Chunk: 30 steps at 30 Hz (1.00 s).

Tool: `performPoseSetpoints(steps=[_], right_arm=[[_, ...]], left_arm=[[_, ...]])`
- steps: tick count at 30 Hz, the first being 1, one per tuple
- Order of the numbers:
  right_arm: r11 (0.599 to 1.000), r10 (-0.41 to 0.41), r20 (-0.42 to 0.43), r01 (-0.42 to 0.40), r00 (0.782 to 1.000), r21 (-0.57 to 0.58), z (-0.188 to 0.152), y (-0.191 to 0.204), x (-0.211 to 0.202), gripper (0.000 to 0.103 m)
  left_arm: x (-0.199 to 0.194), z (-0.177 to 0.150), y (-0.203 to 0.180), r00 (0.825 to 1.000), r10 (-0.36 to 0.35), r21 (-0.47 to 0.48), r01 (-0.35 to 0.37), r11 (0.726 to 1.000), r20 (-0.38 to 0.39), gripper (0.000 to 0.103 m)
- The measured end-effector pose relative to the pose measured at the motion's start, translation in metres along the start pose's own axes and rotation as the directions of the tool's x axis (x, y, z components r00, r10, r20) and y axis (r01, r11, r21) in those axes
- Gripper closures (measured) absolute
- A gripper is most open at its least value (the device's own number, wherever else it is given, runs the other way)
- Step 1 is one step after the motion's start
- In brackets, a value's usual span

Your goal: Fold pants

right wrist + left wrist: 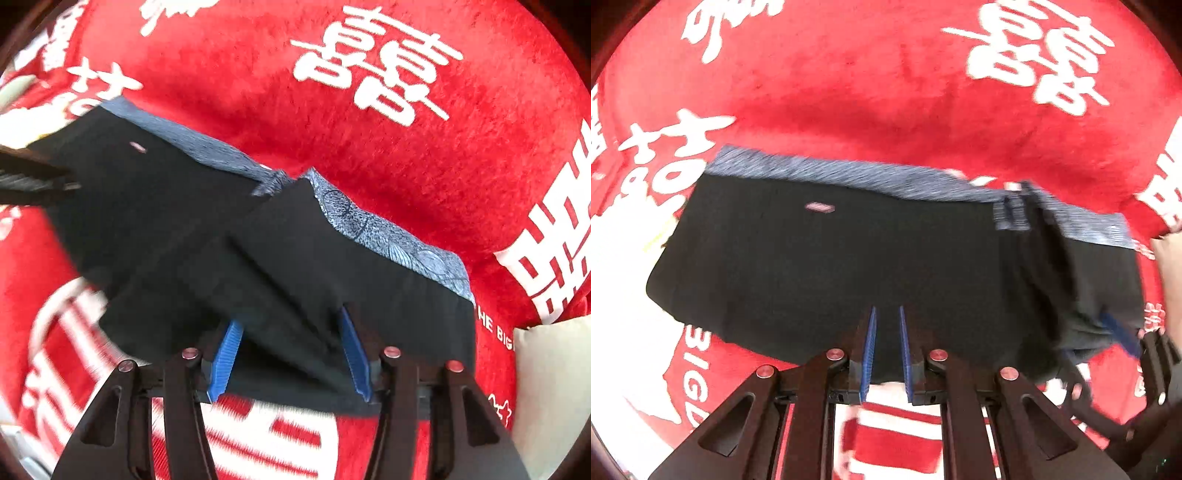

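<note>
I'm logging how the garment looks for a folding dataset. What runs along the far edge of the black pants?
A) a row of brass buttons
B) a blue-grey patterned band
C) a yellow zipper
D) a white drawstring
B: a blue-grey patterned band borders the far edge of the black pants, next to the red blanket.

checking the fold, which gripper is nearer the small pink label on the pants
Left. The left gripper grips the pants below the pink label; the right gripper is open at the far end.
</note>
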State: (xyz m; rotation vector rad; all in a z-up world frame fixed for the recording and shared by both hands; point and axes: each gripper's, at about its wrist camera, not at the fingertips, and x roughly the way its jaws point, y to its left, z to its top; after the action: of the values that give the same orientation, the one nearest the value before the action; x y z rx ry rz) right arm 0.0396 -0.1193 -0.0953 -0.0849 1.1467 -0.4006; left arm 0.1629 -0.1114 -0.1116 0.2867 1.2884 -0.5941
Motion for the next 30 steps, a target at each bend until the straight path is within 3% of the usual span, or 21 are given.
performPoseSetpoints(steps=[4, 9, 11, 12, 13, 19, 23, 24, 26, 30], right_arm=[[0.987, 0.094, 0.006, -0.094, 0.996, 0.130, -0.010, -0.035, -0.024, 0.043], [0.942, 0.133, -0.050, -0.111, 0.990, 0.316, -0.025, -0.081, -0.023, 0.043], [0.934, 0.132, -0.064, -0.103, 0.989, 0.342, -0.029, -0.093, -0.023, 0.043], [0.932, 0.132, -0.069, -0.101, 0.989, 0.348, -0.030, -0.099, -0.018, 0.043], [0.929, 0.136, -0.070, -0.103, 0.988, 0.355, -0.032, -0.104, -0.015, 0.043], [0.912, 0.160, -0.068, -0.121, 0.985, 0.392, -0.041, -0.114, -0.014, 0.043], [0.898, 0.171, -0.069, -0.127, 0.983, 0.421, -0.043, -0.121, -0.011, 0.043], [0.895, 0.178, -0.072, -0.131, 0.981, 0.427, -0.043, -0.123, -0.010, 0.043], [0.889, 0.193, -0.075, -0.142, 0.978, 0.436, -0.043, -0.127, -0.007, 0.043], [0.875, 0.218, -0.067, -0.165, 0.974, 0.456, -0.043, -0.141, -0.014, 0.043]], left_arm=[[0.001, 0.013, -0.039, 0.992, -0.125, 0.054, 0.126, 0.991, -0.012, 0.089], [0.012, 0.028, -0.089, 0.969, -0.240, 0.136, 0.247, 0.960, -0.067, 0.089], [0.023, 0.031, -0.101, 0.970, -0.227, 0.145, 0.237, 0.961, -0.085, 0.085], [0.029, 0.033, -0.103, 0.970, -0.224, 0.150, 0.236, 0.960, -0.091, 0.071], [0.032, 0.035, -0.105, 0.964, -0.245, 0.147, 0.257, 0.955, -0.100, 0.067], [0.023, 0.033, -0.111, 0.951, -0.286, 0.156, 0.302, 0.940, -0.115, 0.065], [0.035, 0.036, -0.118, 0.951, -0.271, 0.164, 0.293, 0.942, -0.146, 0.065], [0.038, 0.036, -0.119, 0.952, -0.267, 0.163, 0.291, 0.943, -0.152, 0.071], [0.039, 0.033, -0.121, 0.949, -0.274, 0.177, 0.300, 0.937, -0.158, 0.099], [0.020, 0.015, -0.113, 0.957, -0.255, 0.203, 0.279, 0.939, -0.137, 0.099]])
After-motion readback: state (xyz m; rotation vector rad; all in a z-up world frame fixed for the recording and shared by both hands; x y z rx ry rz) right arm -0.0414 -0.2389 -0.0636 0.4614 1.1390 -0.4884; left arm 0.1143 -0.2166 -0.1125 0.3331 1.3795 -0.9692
